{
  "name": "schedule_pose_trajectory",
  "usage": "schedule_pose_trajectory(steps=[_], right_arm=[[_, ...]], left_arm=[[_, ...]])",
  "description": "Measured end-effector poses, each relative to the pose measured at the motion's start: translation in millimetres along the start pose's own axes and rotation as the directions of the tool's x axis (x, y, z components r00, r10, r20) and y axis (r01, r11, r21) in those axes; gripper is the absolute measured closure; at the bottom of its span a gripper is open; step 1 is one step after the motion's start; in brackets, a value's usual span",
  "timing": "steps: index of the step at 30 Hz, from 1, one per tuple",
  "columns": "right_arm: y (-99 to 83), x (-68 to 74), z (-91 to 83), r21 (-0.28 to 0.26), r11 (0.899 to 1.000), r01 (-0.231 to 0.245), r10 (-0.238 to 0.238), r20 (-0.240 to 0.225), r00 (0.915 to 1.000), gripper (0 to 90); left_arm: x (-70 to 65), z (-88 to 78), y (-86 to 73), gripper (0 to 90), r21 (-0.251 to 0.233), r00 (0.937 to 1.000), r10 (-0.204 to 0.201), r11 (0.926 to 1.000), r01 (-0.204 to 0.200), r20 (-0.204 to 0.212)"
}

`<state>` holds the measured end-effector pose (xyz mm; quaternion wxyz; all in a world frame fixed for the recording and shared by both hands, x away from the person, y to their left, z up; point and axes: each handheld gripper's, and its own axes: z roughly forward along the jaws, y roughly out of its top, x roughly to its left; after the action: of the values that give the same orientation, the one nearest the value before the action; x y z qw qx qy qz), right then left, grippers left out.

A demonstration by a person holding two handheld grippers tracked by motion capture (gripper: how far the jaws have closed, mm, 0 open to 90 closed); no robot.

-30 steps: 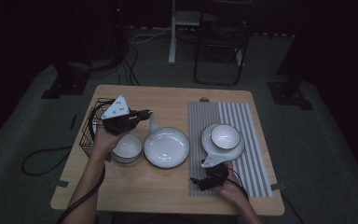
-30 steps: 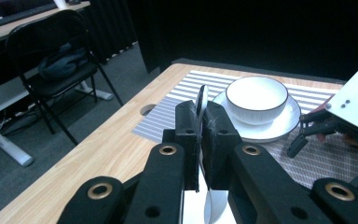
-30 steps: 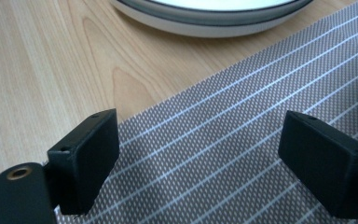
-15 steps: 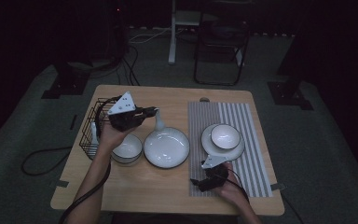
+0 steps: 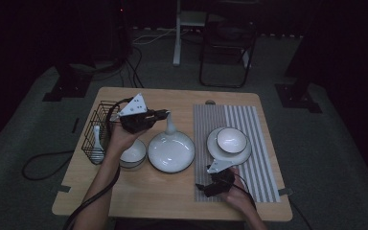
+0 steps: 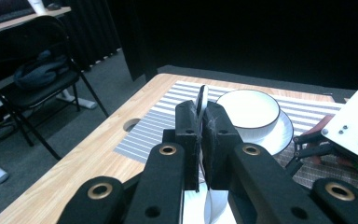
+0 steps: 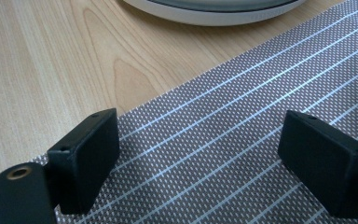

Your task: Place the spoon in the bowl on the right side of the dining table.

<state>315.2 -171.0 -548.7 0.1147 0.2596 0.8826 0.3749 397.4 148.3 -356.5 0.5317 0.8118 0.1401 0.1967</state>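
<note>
My left gripper [image 5: 162, 115] hovers above the table between the wire basket [image 5: 100, 125] and the large white dish [image 5: 171, 151]. It is shut on a white ceramic spoon [image 5: 171, 125], which hangs from the jaws over the dish's far rim. In the left gripper view the jaws [image 6: 200, 126] pinch the spoon [image 6: 202, 99] edge-on. My right gripper [image 5: 204, 187] rests low on the striped mat [image 5: 249, 120] near the front edge. It stands open, and between its jaws [image 7: 200, 163] lies just the mat [image 7: 242, 116].
A second white spoon [image 5: 96, 137] stands in the wire basket at the left. A small bowl [image 5: 133, 154] sits by the large dish. A bowl [image 5: 231, 139] on a saucer [image 5: 242, 154] stands on the mat. A folding chair [image 5: 225, 43] is behind the table.
My left gripper has carried the spoon rightward, away from the basket toward the large dish. The right gripper has stayed still.
</note>
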Motion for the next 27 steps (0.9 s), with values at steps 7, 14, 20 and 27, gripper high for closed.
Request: schedule_pose_trajectory(steps=[7, 14, 20, 27], right_arm=[[0.0, 0.4, 0.1, -0.001, 1.0, -0.002, 0.002, 0.007, 1.0, 12.5], [0.0, 0.3, 0.2, -0.001, 1.0, -0.003, 0.003, 0.007, 1.0, 12.5], [0.1, 0.3, 0.1, 0.0, 1.0, -0.004, 0.004, 0.007, 1.0, 12.5], [0.1, 0.3, 0.1, 0.0, 1.0, -0.005, 0.005, 0.007, 1.0, 12.5]], left_arm=[[-2.2, 9.8, 2.3, 86.7, -0.003, 0.9999, 0.0, 1.0, 0.0, 0.015], [-4.5, 24.0, 7.7, 86.7, -0.008, 0.9992, 0.006, 1.0, -0.005, 0.039], [-4.2, 30.9, 10.6, 86.7, -0.011, 0.9987, 0.009, 0.9999, -0.009, 0.05], [-4.9, 39.5, 14.2, 86.7, -0.016, 0.9978, 0.019, 0.9997, -0.018, 0.063]])
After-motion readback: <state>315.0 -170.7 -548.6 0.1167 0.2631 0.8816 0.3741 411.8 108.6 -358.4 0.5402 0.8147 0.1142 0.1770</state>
